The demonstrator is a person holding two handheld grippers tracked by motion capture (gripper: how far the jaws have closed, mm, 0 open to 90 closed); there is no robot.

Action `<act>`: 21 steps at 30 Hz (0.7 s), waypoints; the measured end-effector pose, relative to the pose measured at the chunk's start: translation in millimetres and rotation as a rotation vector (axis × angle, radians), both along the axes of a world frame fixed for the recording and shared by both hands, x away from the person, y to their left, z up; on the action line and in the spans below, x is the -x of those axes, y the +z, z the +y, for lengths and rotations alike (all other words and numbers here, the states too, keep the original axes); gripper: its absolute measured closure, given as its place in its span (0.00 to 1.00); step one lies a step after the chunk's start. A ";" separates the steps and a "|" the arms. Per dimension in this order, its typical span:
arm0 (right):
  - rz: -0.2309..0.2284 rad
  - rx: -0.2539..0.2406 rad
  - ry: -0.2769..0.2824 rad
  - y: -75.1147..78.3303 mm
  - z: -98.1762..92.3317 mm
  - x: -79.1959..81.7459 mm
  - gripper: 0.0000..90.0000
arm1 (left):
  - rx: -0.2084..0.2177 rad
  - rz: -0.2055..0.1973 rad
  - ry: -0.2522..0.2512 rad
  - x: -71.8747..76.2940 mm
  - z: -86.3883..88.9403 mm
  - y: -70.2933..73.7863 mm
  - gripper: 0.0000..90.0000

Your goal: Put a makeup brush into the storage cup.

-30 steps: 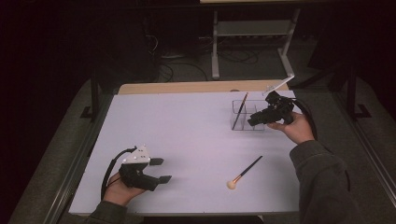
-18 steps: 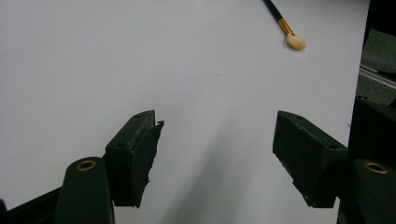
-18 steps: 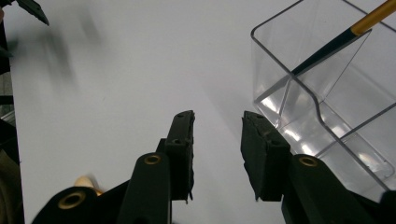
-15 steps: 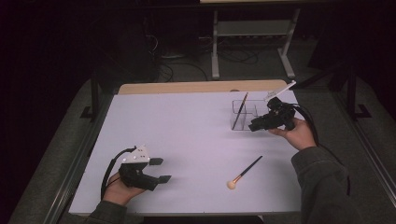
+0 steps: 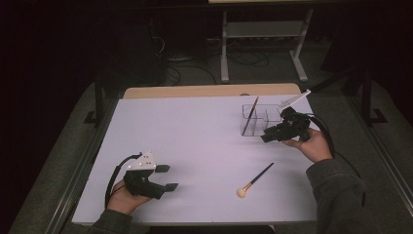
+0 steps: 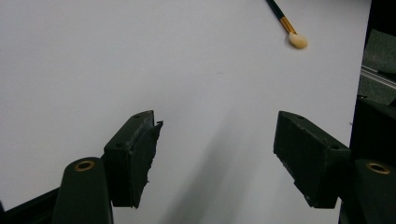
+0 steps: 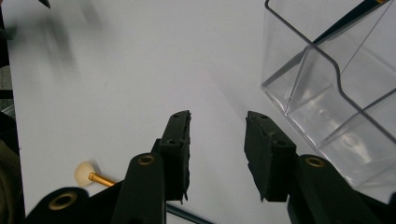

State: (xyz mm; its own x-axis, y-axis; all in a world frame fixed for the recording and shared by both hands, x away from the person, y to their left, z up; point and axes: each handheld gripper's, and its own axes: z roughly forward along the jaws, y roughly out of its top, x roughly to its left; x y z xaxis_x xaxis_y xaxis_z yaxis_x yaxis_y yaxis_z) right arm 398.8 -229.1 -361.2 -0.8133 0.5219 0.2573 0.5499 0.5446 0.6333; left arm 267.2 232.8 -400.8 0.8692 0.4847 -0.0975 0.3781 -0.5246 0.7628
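Right now the right gripper (image 5: 269, 136) sits at the right of the high view, just beside the clear organizer (image 5: 260, 120), held in the person's right hand (image 5: 314, 145). Its jaws have just been opening; in the right gripper view (image 7: 217, 154) they stand apart with only bare table between them, nothing pinched. Same view: organizer (image 7: 336, 88) fills the upper right, its divider wall visible, and a dark-handled brush (image 7: 348, 18) leans inside it at the top edge. In the high view that brush (image 5: 251, 115) stands tilted in the organizer's left compartment, tip poking above the rim. Second makeup brush (image 5: 253, 181) lies flat on the white table (image 5: 195, 131), lower centre-right of the high view, pale head toward the bottom left, dark handle running up to the right, well apart from both grippers. Its pale head and gold collar show at lower left in the right gripper view (image 7: 91, 176), and at the top right in the left gripper view (image 6: 288, 29). Left gripper (image 5: 166, 178) rests at the lower left of the high view in the left hand (image 5: 124, 200), cable looping off to its left. Left gripper view (image 6: 217, 163): jaws spread wide, empty, plain table surface between them.
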 end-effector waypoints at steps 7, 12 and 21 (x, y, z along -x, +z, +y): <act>-0.008 -0.016 -0.008 -1.5 -4.4 3.0 0.64 | 0.001 0.003 0.000 -0.7 0.5 -0.9 0.33; -0.014 -0.008 -0.002 -3.2 -4.0 6.2 0.63 | 0.003 0.000 0.007 -0.5 1.2 -0.2 0.33; -0.004 -0.017 0.011 -4.7 -1.5 13.8 0.62 | 0.012 0.004 0.001 -0.8 -0.4 0.4 0.32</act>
